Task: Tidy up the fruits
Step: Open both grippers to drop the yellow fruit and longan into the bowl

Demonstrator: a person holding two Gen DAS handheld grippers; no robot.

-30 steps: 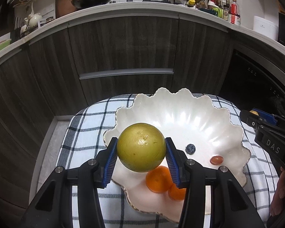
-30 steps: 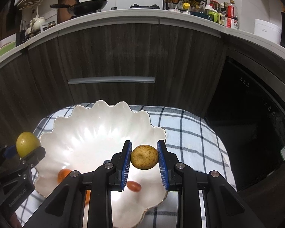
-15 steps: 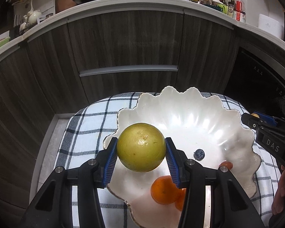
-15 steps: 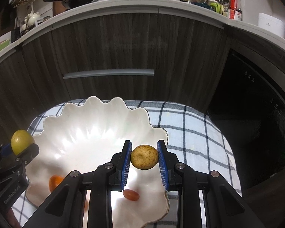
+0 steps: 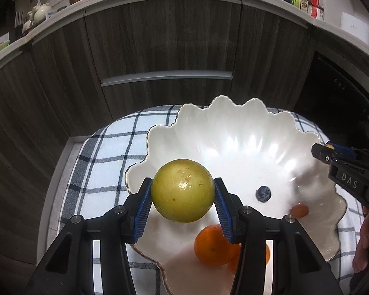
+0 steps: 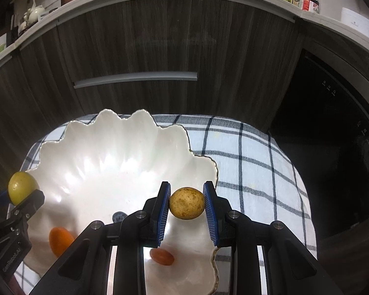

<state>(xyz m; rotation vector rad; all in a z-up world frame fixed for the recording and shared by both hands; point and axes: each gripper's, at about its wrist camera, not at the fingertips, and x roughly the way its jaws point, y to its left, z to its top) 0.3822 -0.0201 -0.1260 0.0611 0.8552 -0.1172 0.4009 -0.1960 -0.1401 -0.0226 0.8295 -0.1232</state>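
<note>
- The yellow-green round fruit (image 5: 182, 190) is held between the blue pads of the left gripper (image 5: 182, 196), above the near left rim of the white scalloped bowl (image 5: 233, 132).
- The small speckled brown fruit (image 6: 187, 206), its long axis lying across the jaws, is pinched in the right gripper (image 6: 187, 207) over the bowl's right edge.
- Inside the bowl lie two oranges (image 5: 212, 244), a blueberry (image 5: 263, 193) and a small red tomato (image 6: 161, 257).
- Under the bowl is a checked cloth (image 6: 246, 159); behind it, dark wooden cabinets (image 5: 160, 44).
</note>
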